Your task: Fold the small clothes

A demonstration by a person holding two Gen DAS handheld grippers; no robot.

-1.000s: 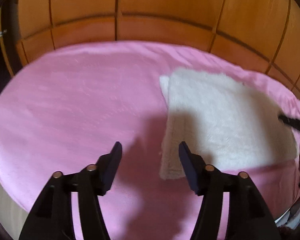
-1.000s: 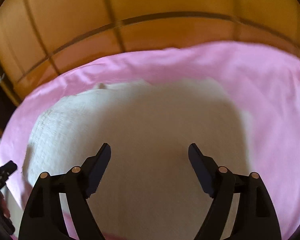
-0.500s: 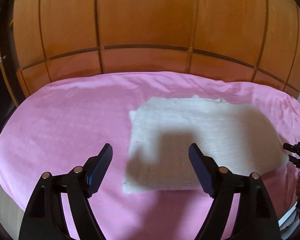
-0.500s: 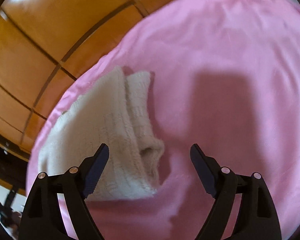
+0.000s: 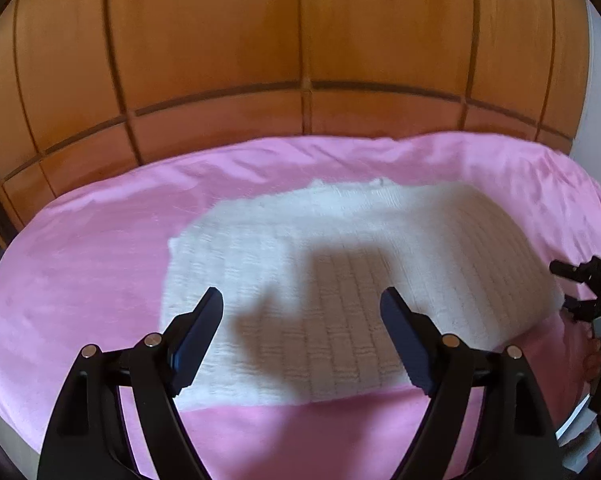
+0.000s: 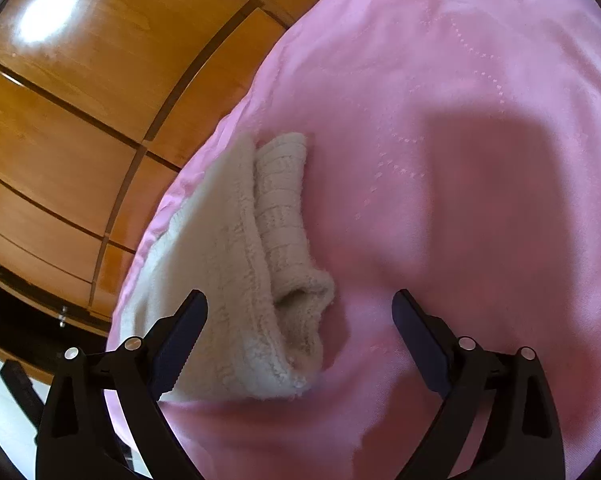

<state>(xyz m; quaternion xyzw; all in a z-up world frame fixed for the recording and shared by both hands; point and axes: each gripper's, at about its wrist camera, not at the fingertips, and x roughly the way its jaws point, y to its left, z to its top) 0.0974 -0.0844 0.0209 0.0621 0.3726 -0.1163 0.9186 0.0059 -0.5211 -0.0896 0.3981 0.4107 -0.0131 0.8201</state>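
The white knitted garment (image 5: 340,280) lay folded flat on the pink blanket (image 5: 80,272), in front of the wooden panelled wall (image 5: 300,40). The left gripper (image 5: 301,312) hung above the garment's near edge, jaws just widened and released, nothing between them. The right gripper (image 6: 299,312) stood at the garment's folded end, jaws just spread, gripping nothing, its left finger over the knit.

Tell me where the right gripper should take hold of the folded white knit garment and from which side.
Probably the thick folded end of the white knit garment, approached from the bare pink sheet beside it; stacked layers there give an edge to pinch.
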